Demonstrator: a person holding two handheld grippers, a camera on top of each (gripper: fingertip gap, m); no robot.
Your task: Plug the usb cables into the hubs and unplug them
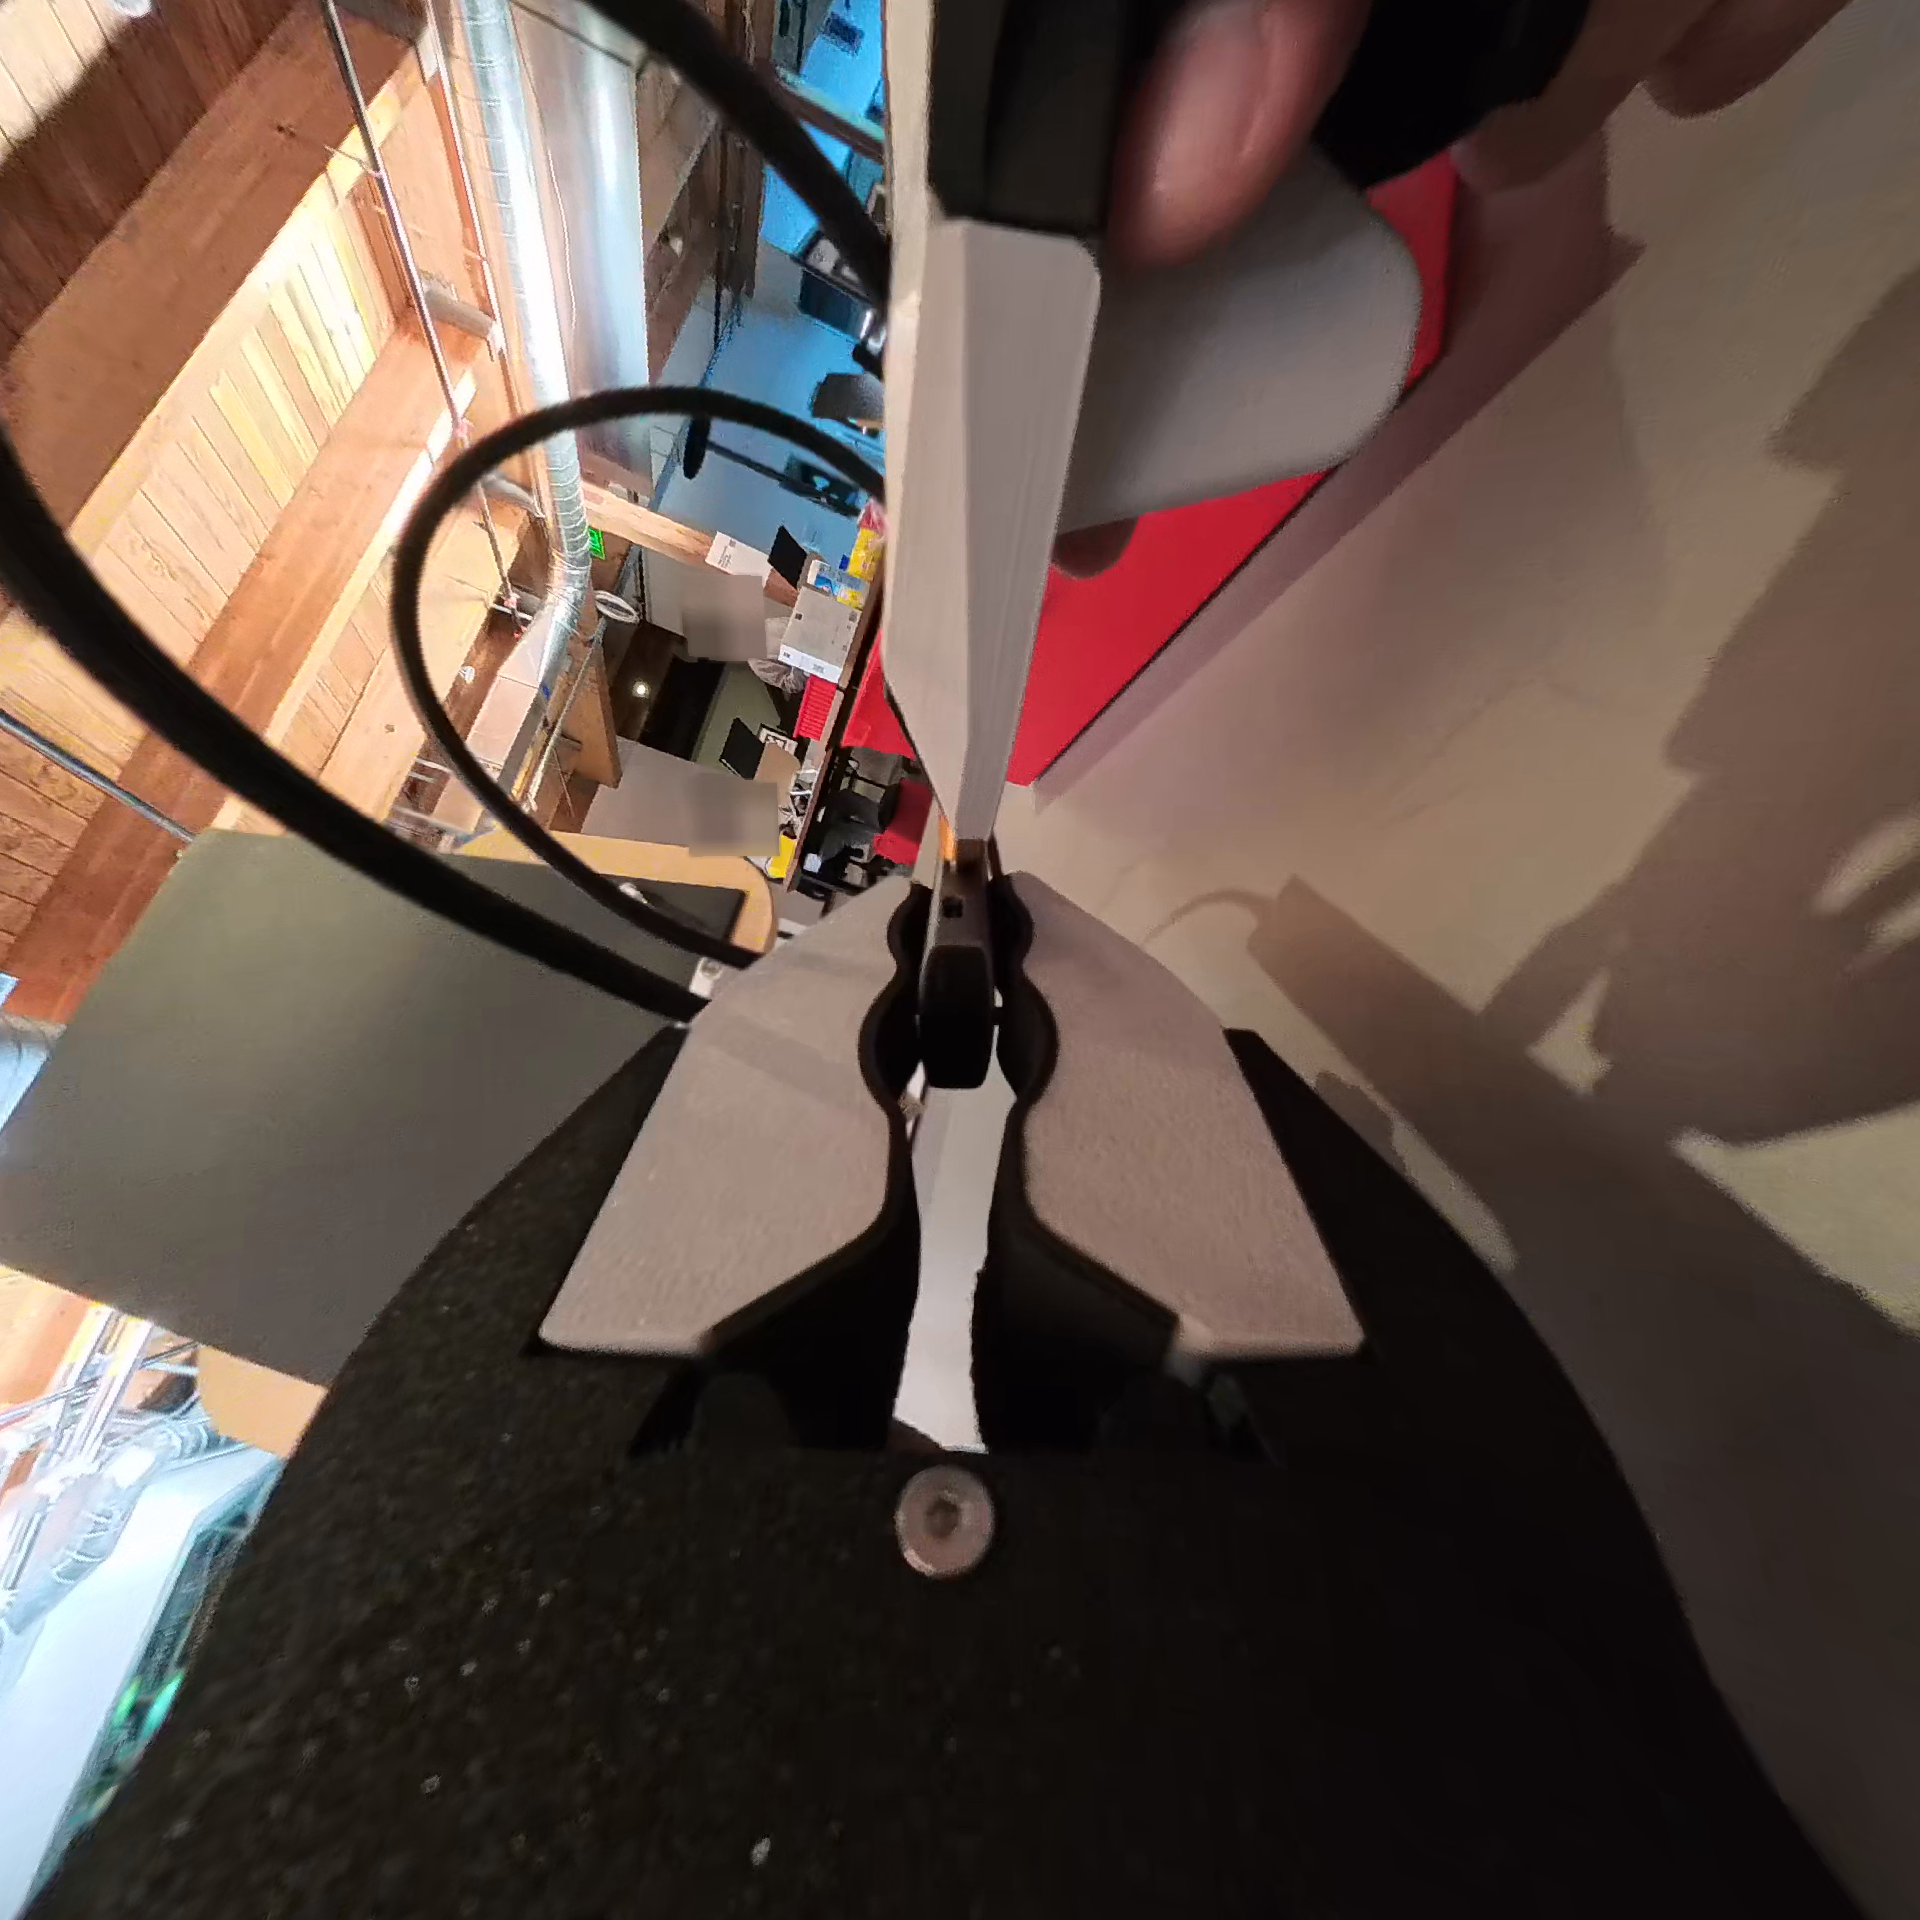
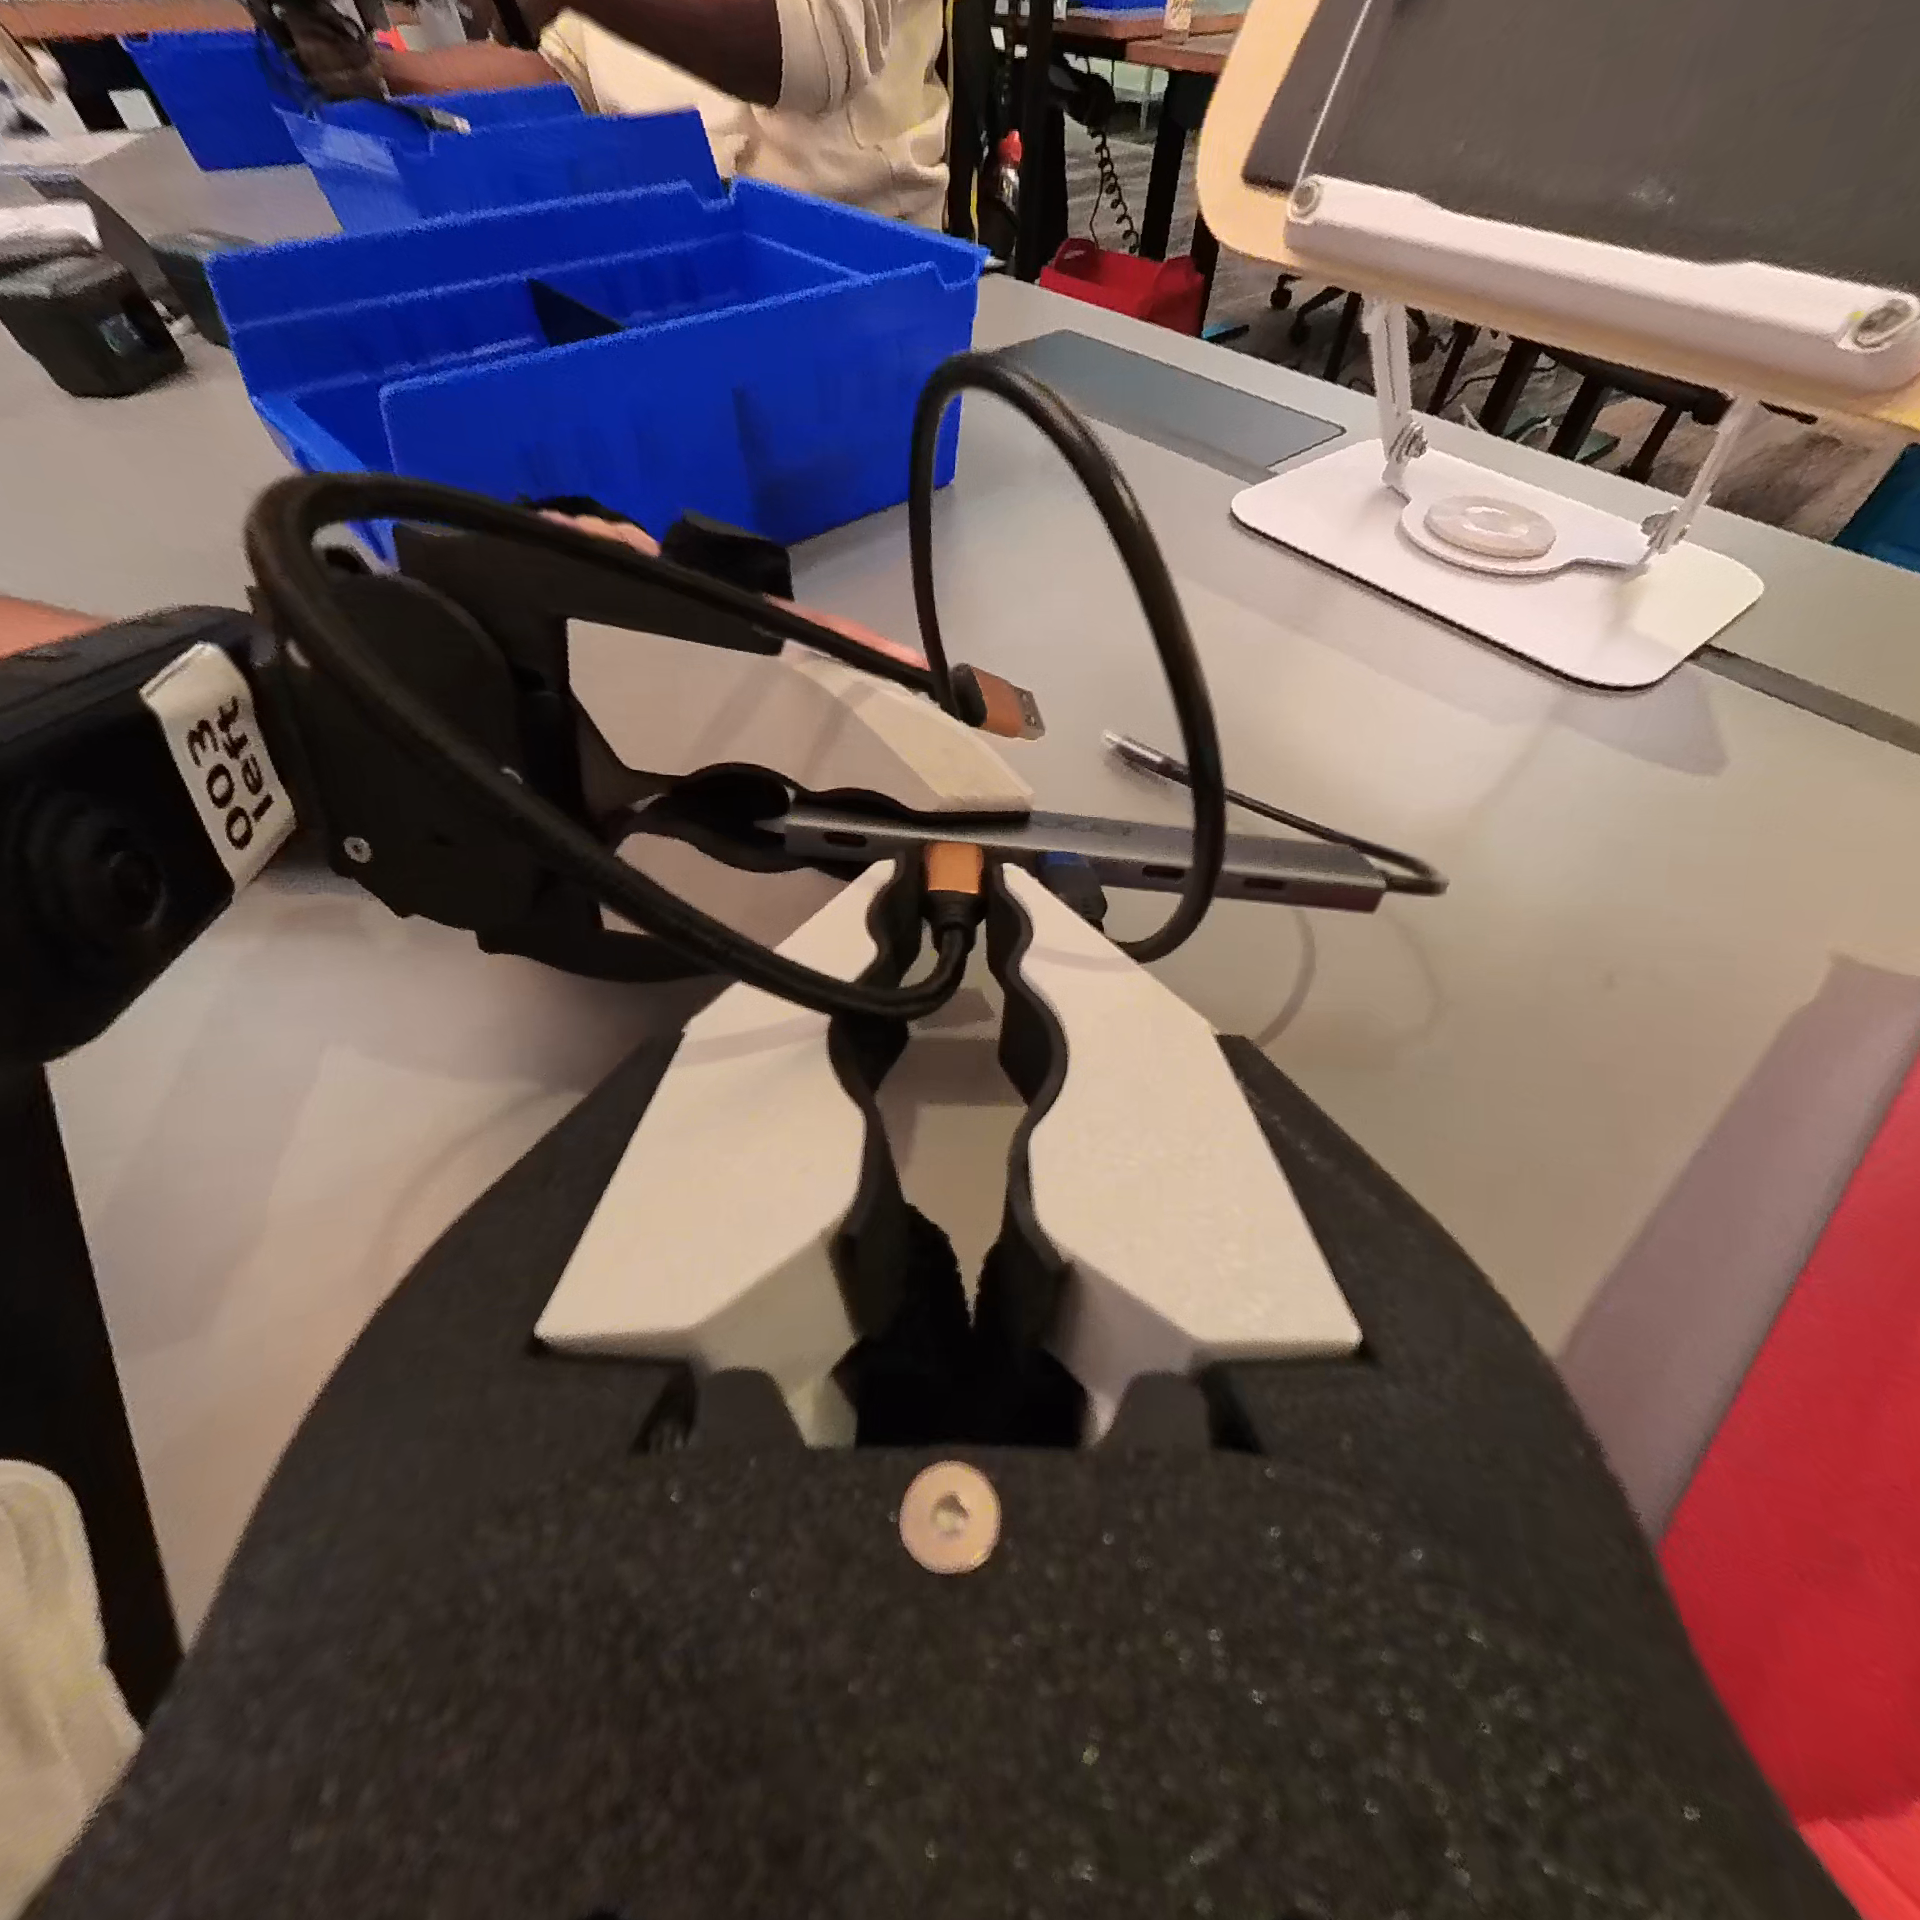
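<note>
A slim grey USB hub (image 2: 1132, 844) hangs level above the grey table (image 2: 1455, 935), clamped at one end by my left gripper (image 2: 914, 805), which comes in from the left. My right gripper (image 2: 951, 899) is shut on the orange plug (image 2: 953, 871) of a black cable (image 2: 1143, 582), and the plug meets the hub's near edge. The cable loops up, and its other orange plug (image 2: 1003, 709) hangs free. In the left wrist view my left gripper (image 1: 956, 935) is shut on the hub's dark end (image 1: 954, 1013), and the right gripper's white finger (image 1: 987, 540) points down at it.
Blue bins (image 2: 623, 343) stand at the back left with a person (image 2: 831, 83) behind them. A white stand (image 2: 1507, 561) holding a dark screen sits at the back right. A red mat (image 2: 1818, 1455) lies at the near right. The hub's own lead (image 2: 1153, 756) rests on the table. Only a small space, under 4 cm, lies between the two pairs of fingers.
</note>
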